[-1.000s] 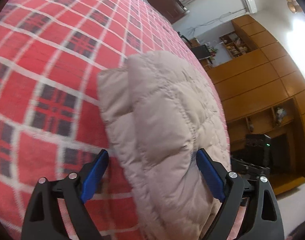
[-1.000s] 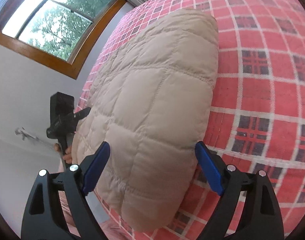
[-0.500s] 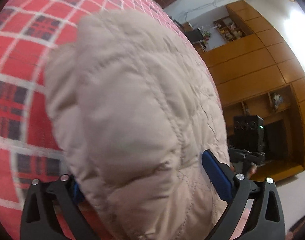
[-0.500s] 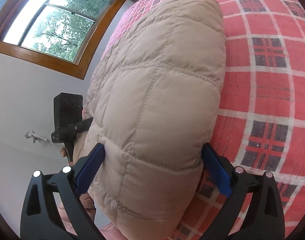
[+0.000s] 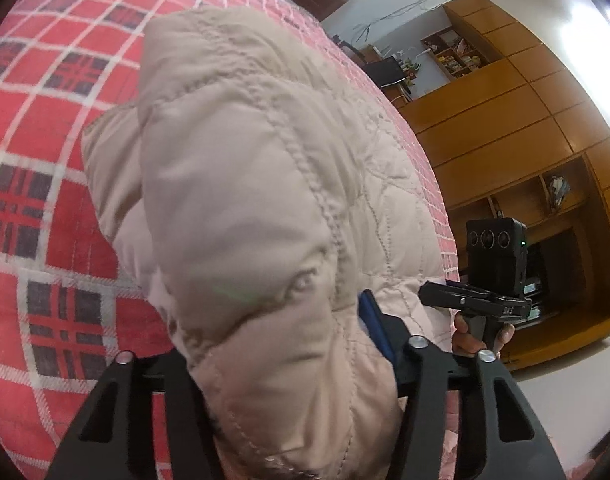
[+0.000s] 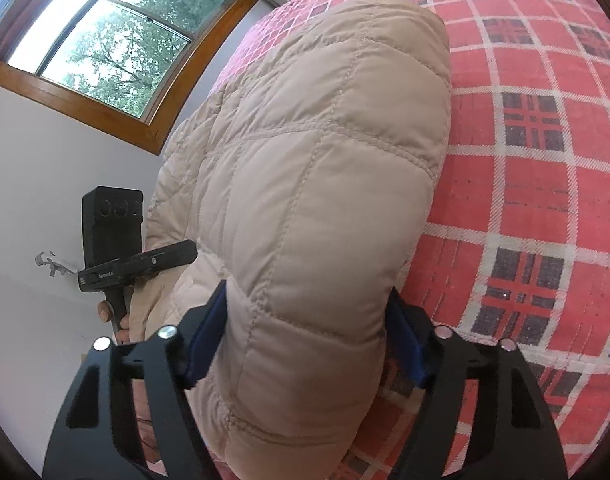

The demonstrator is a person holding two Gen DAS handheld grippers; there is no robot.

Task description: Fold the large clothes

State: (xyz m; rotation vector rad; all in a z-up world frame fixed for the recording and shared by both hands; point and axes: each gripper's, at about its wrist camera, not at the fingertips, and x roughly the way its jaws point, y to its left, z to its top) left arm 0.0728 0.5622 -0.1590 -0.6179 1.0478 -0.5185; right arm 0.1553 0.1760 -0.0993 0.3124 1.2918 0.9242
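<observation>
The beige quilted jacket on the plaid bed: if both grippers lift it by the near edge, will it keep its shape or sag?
The beige quilted jacket would likely sag: its puffy panels bulge and crease between the right gripper fingers. It probably feels light, being padded stuffing. The smooth shell could slip, though the left gripper has bunched a thick fold.

Bed covered in a red plaid blanket (image 5: 57,128) with white lines and dark checks. Wood-framed window (image 6: 105,44) in a white wall (image 6: 33,184); green trees and daylight outside. Opposite side: tall wooden cabinets (image 5: 505,120) with open shelves (image 5: 457,54) holding small items, blurred. Pale floor (image 5: 573,360) at their foot. Bright glare high on that side.
</observation>
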